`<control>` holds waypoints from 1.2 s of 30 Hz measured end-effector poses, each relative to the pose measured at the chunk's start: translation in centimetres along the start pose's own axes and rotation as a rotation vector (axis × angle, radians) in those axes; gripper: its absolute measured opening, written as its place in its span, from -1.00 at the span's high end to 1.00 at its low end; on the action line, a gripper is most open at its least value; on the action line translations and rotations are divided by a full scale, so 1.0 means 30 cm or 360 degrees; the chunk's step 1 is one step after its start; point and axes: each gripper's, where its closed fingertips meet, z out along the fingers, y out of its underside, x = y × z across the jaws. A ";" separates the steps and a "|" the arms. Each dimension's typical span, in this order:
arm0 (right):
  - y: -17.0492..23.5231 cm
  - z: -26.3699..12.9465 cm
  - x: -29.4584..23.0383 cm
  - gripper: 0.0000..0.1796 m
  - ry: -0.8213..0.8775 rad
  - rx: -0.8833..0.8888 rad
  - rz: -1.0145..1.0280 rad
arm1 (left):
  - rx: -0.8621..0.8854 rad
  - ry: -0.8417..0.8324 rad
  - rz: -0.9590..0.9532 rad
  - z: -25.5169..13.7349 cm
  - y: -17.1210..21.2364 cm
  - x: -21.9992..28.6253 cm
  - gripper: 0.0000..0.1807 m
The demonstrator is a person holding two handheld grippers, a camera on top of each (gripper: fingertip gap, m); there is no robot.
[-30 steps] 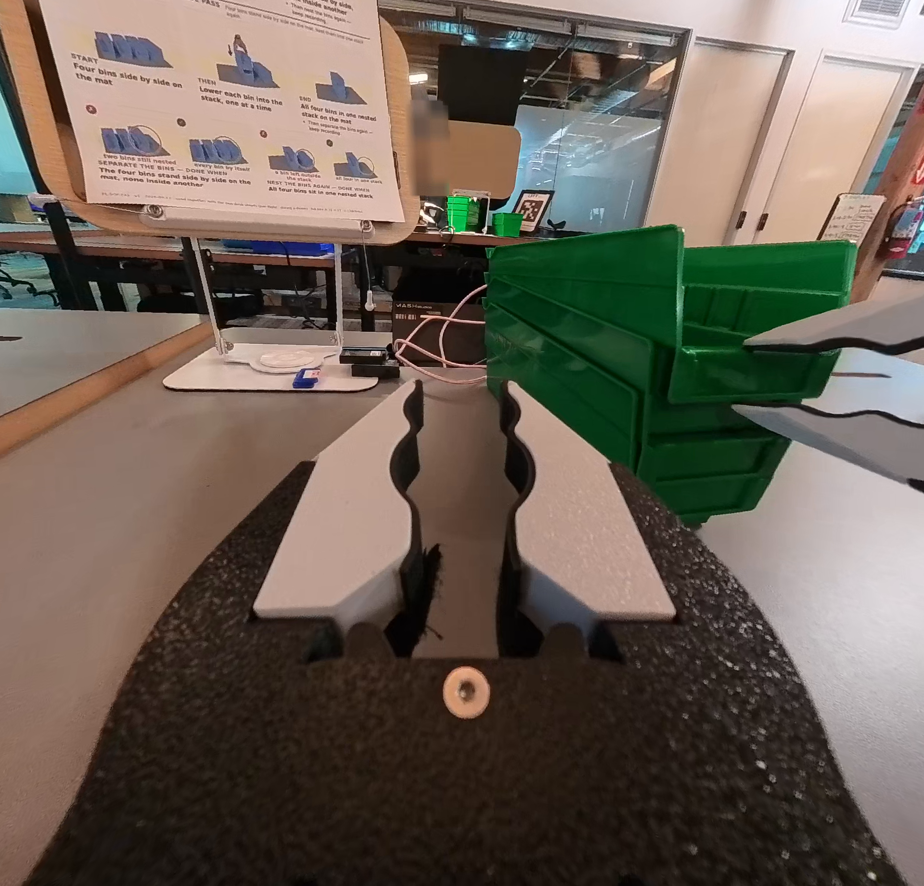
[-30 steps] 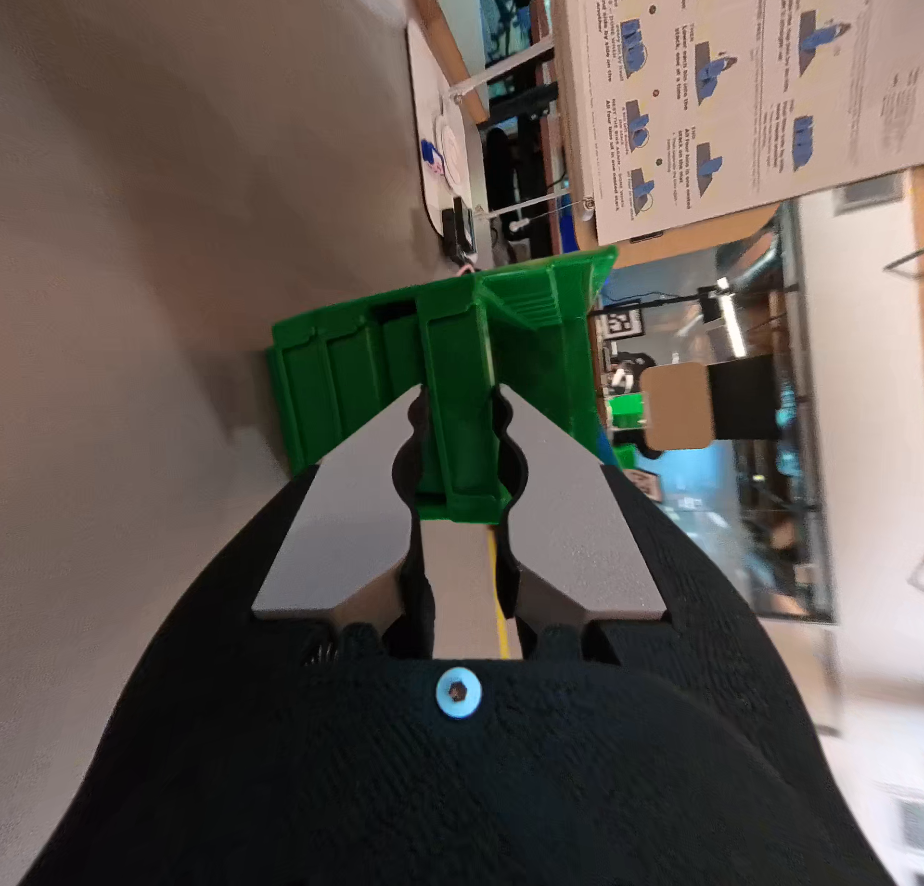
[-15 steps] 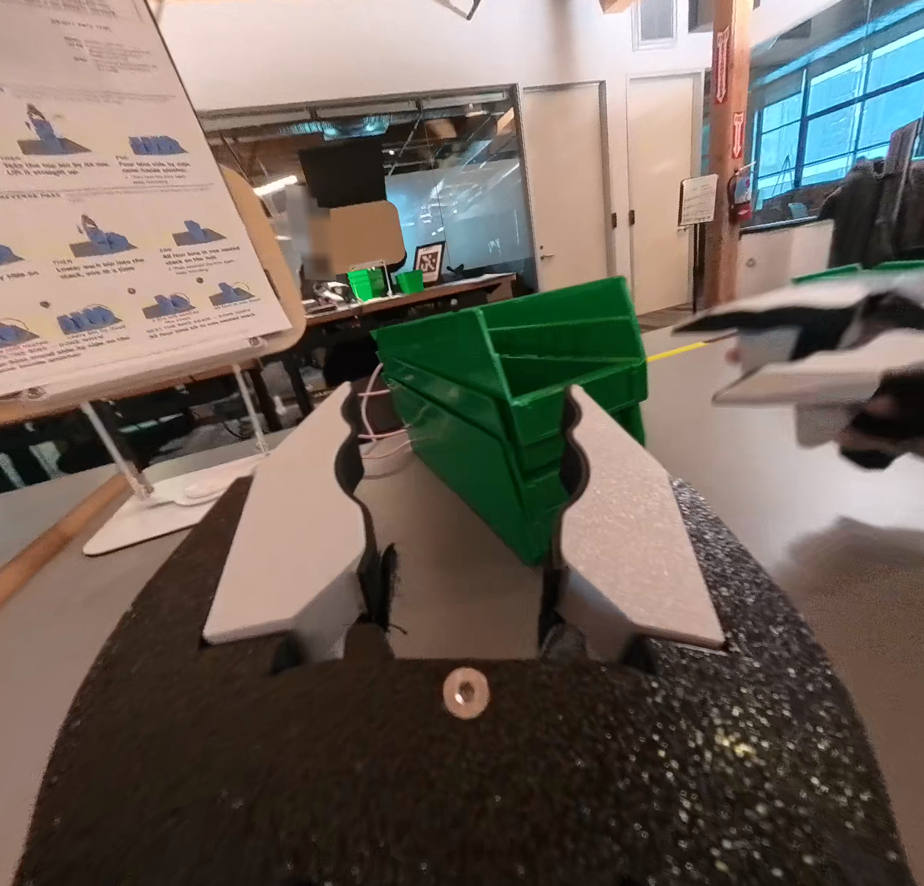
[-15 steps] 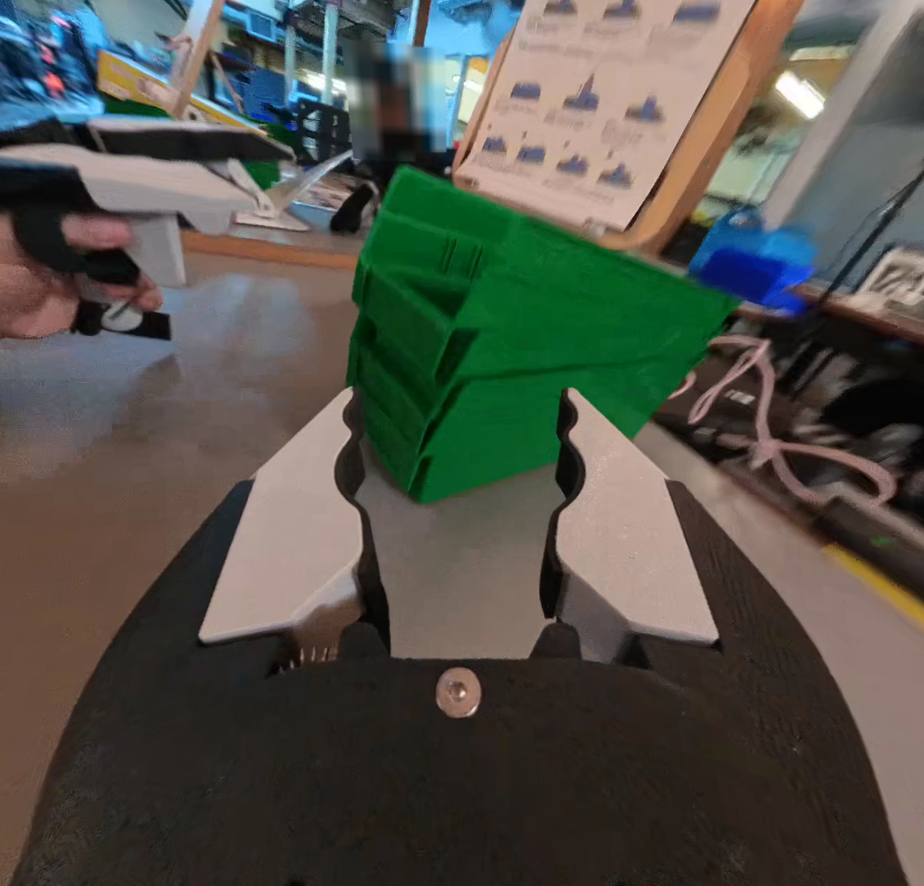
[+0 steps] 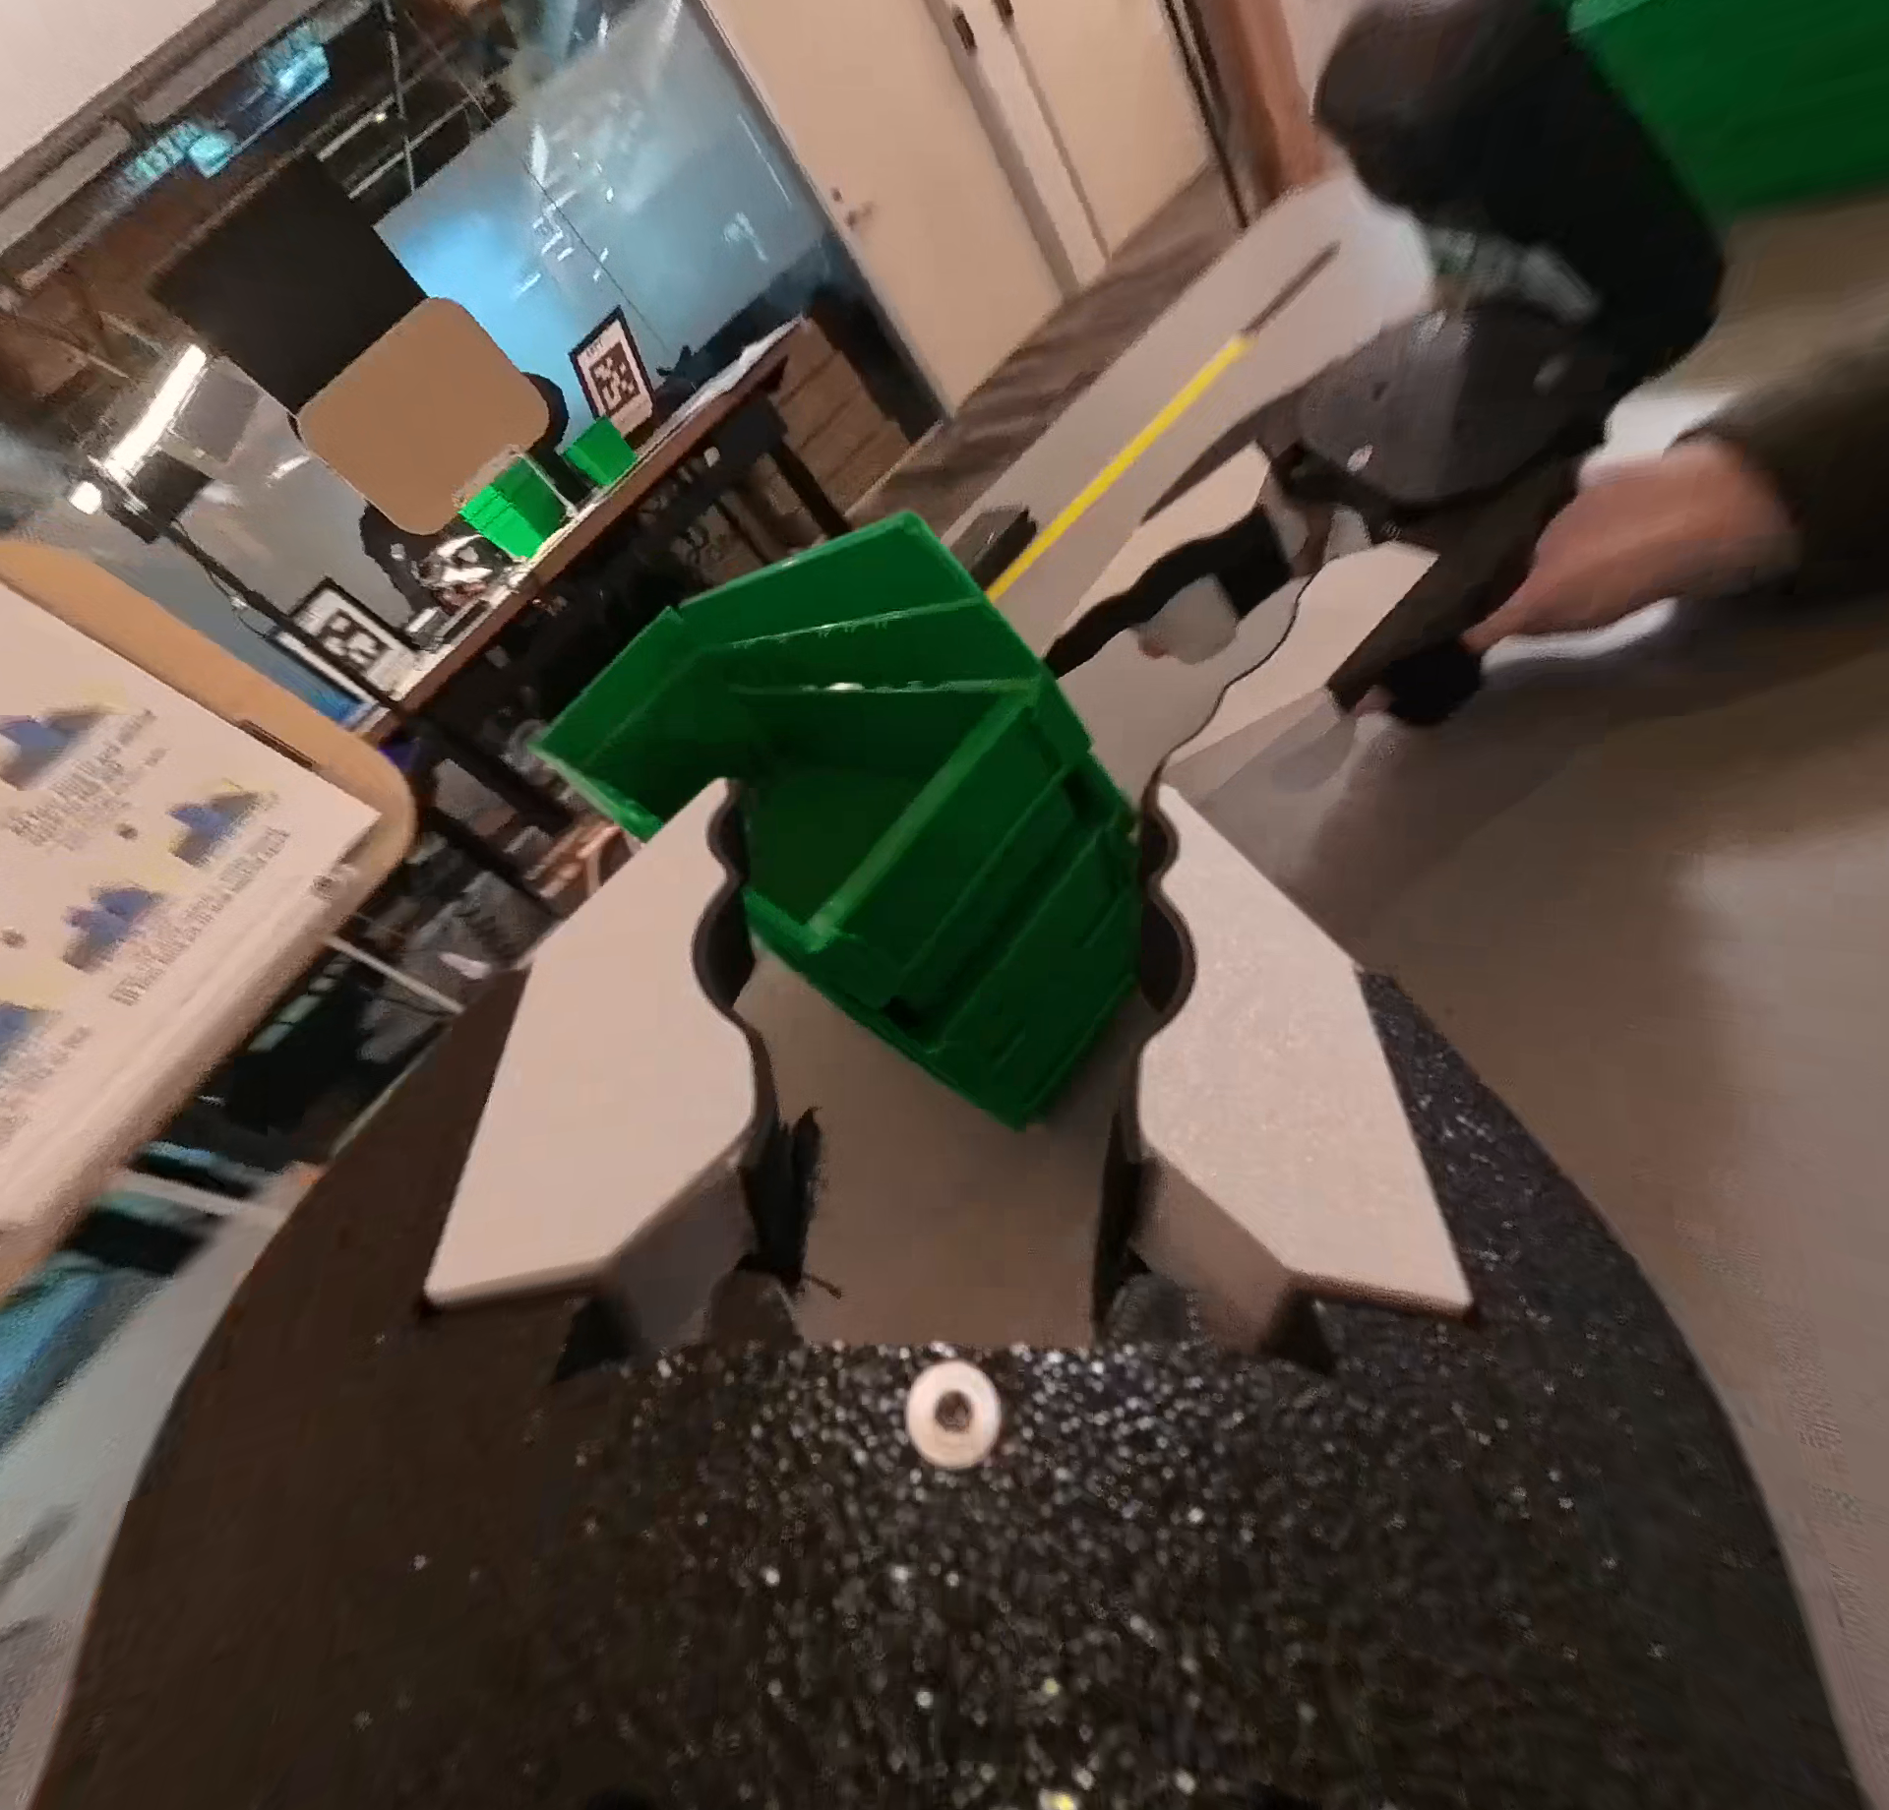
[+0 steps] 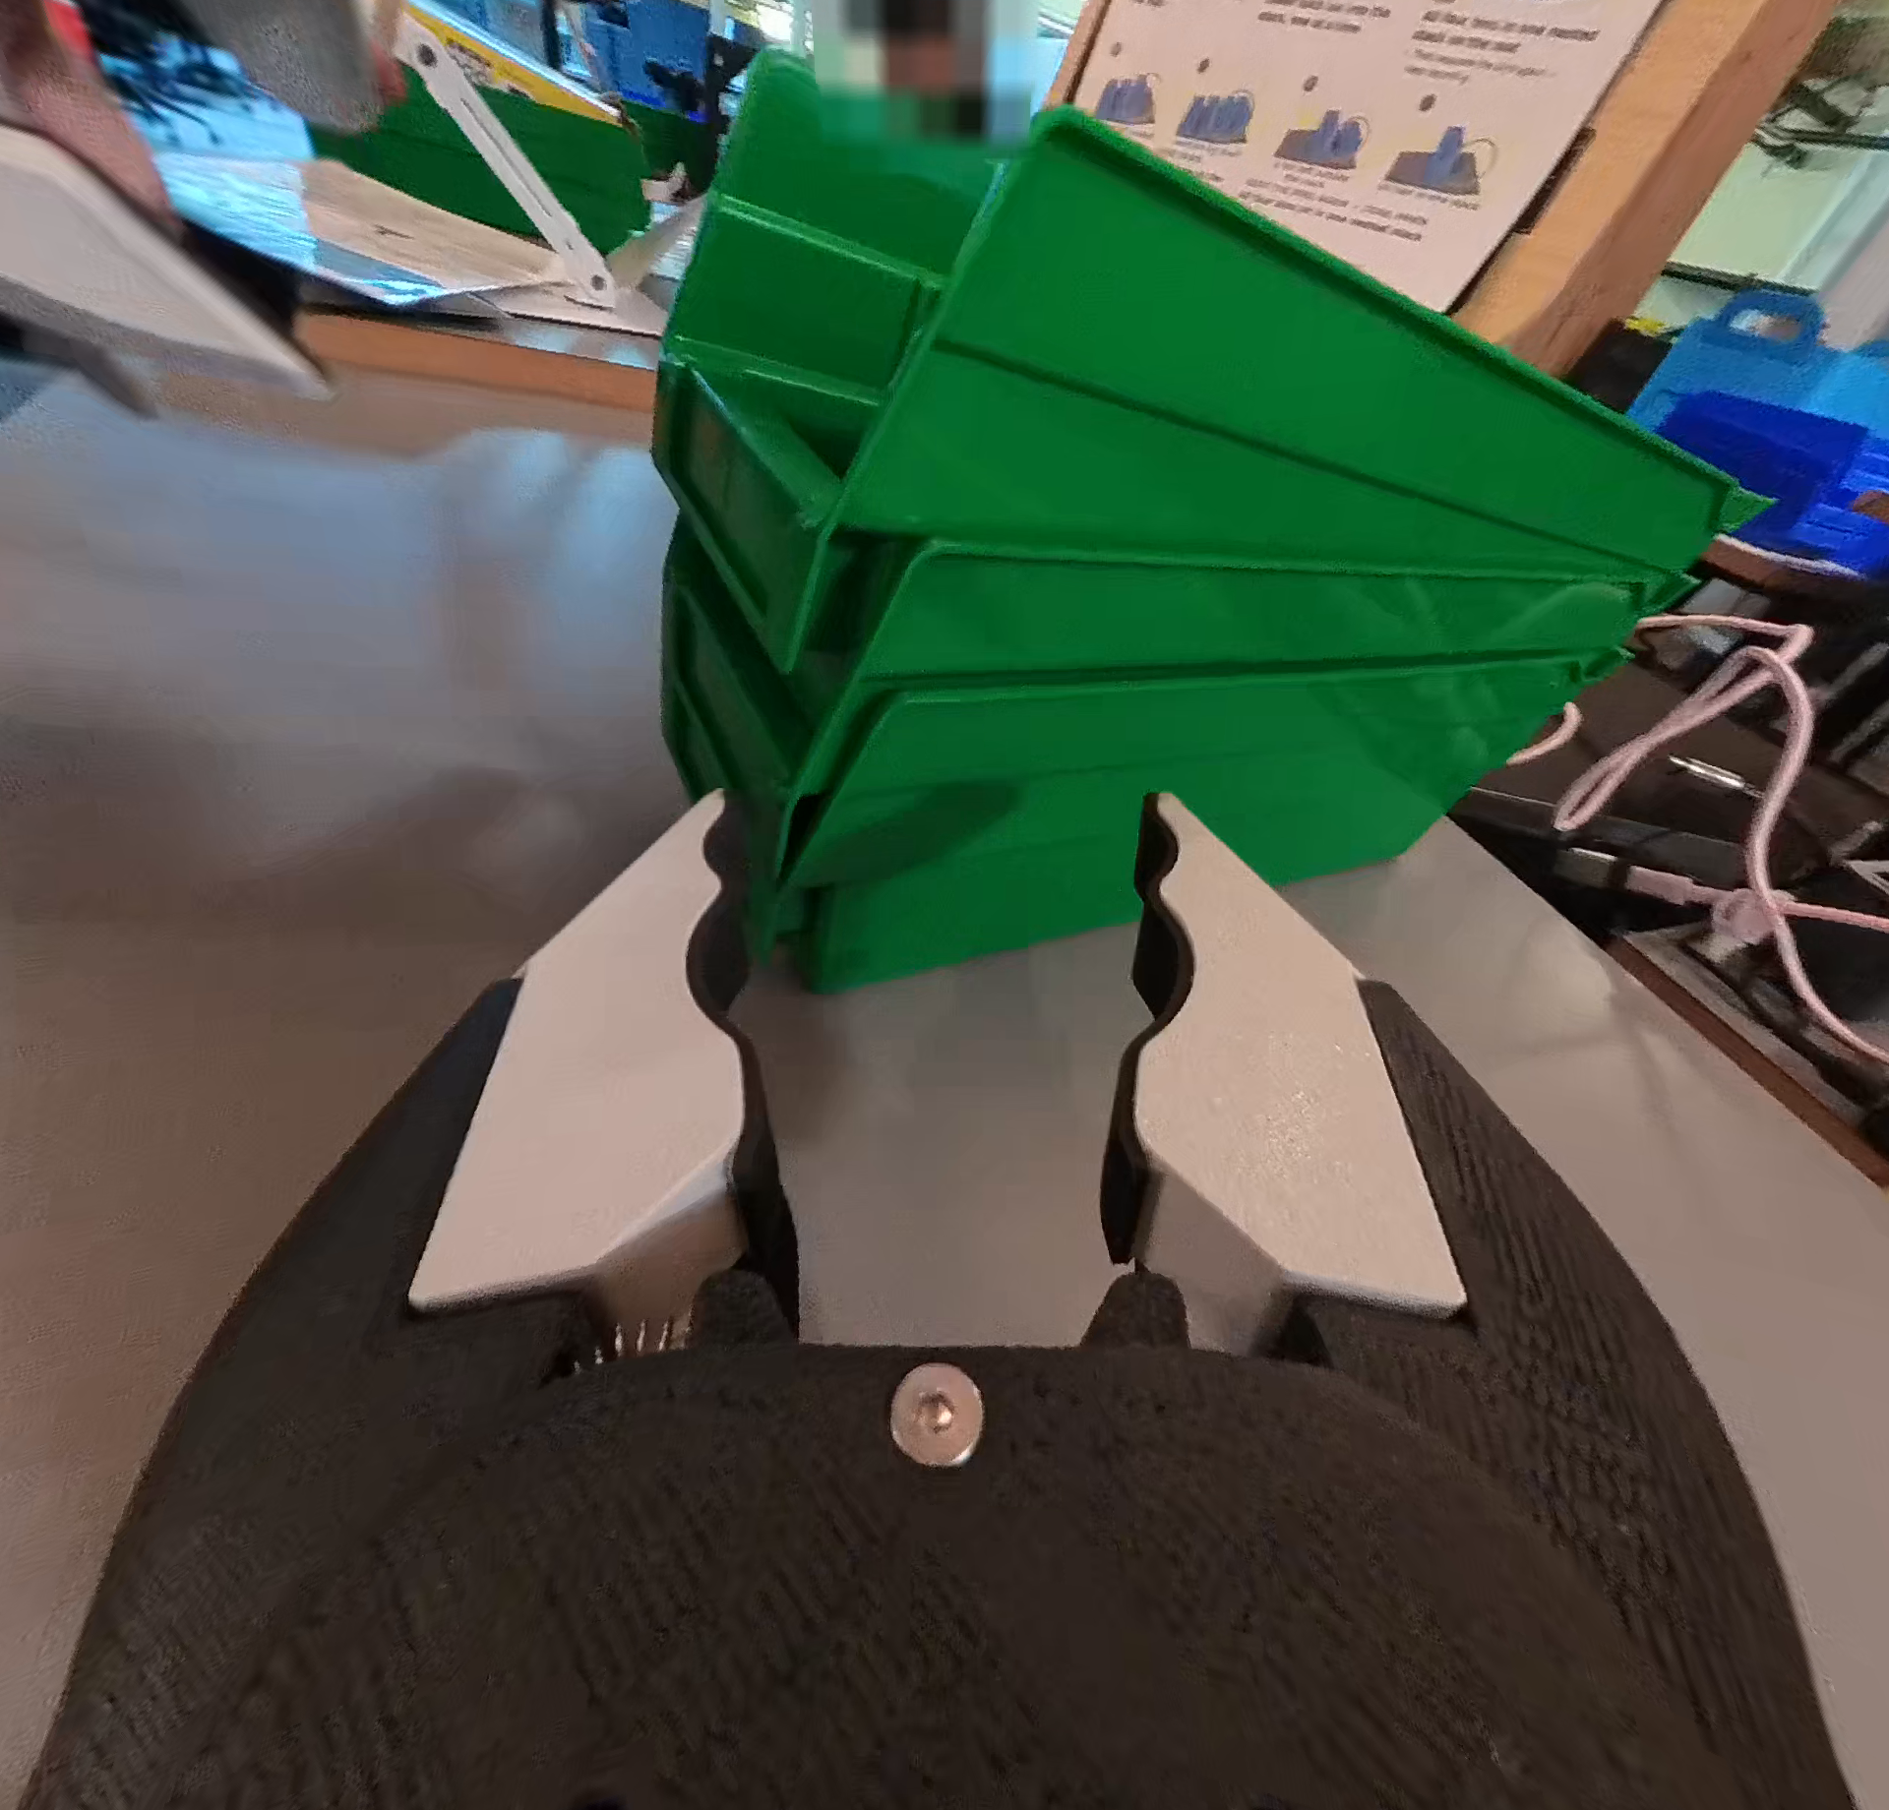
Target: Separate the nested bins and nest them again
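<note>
A stack of green bins (image 6: 1176, 555), nested one inside another, stands on a grey counter (image 6: 307, 688). The uppermost bin is tilted up at its back, so the rims fan apart; the stack has not been taken apart.

In the right wrist view the stack sits just beyond the right tool (image 6: 935, 821), whose two grey fingers (image 6: 603, 1076) are spread wide and grip nothing. Half a second ago this view was farther from the stack; now the bins fill more of the picture and the tool's tips reach the bottom bin's near corner, though contact is unclear. A second ago this tool was clamped on a bin's front lip and rolled sideways; that grip has been let go.

In the left wrist view the left tool (image 5: 935, 831) is also spread wide and empty, with the stack framed between its tips. This view has rolled to a steep tilt since the earlier frame, and is blurred. The right tool, held in a person's hand (image 5: 1656, 545), appears blurred to the right of the stack.

Behind the bins stands an instruction board (image 6: 1370, 75). A pink cable (image 6: 1738, 729) lies at the counter's far edge.
</note>
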 end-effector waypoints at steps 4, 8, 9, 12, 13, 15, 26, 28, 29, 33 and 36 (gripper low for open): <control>0.002 0.013 -0.026 0.14 -0.0148 -0.0005 0.0028 | -0.0201 0.0059 0.0333 0.064 0.034 -0.021 0.23; 0.006 0.023 -0.029 0.14 -0.0211 -0.0015 0.0064 | -0.0313 0.0204 0.0452 0.121 0.061 -0.003 0.27; 0.008 0.024 -0.029 0.16 -0.0214 -0.0024 0.0069 | -0.0352 0.0227 0.0485 0.132 0.071 -0.002 0.28; 0.019 0.032 -0.020 0.27 -0.0164 -0.0065 0.0059 | -0.0418 0.0202 0.0554 0.162 0.087 -0.019 0.25; 0.023 0.034 -0.022 0.30 -0.0153 -0.0086 0.0073 | -0.0426 0.0217 0.0555 0.168 0.090 -0.015 0.25; 0.032 0.040 -0.043 0.39 -0.0158 -0.0142 0.0144 | -0.0458 0.0252 0.0572 0.173 0.104 -0.007 0.27; 0.037 0.065 -0.066 0.53 0.0010 -0.0226 0.0239 | -0.0559 0.0238 0.0686 0.170 0.166 -0.007 0.66; 0.037 0.063 -0.068 0.54 0.0006 -0.0228 0.0246 | -0.0553 0.0232 0.0693 0.169 0.166 -0.008 0.67; 0.038 0.062 -0.068 0.56 -0.0002 -0.0228 0.0259 | -0.0553 0.0224 0.0704 0.169 0.166 -0.008 0.67; 0.039 0.058 -0.069 0.60 -0.0038 -0.0228 0.0302 | -0.0527 0.0136 0.0847 0.172 0.160 -0.010 0.69; 0.040 0.060 -0.066 0.60 -0.0045 -0.0228 0.0312 | -0.0498 0.0022 0.0960 0.172 0.155 -0.012 0.70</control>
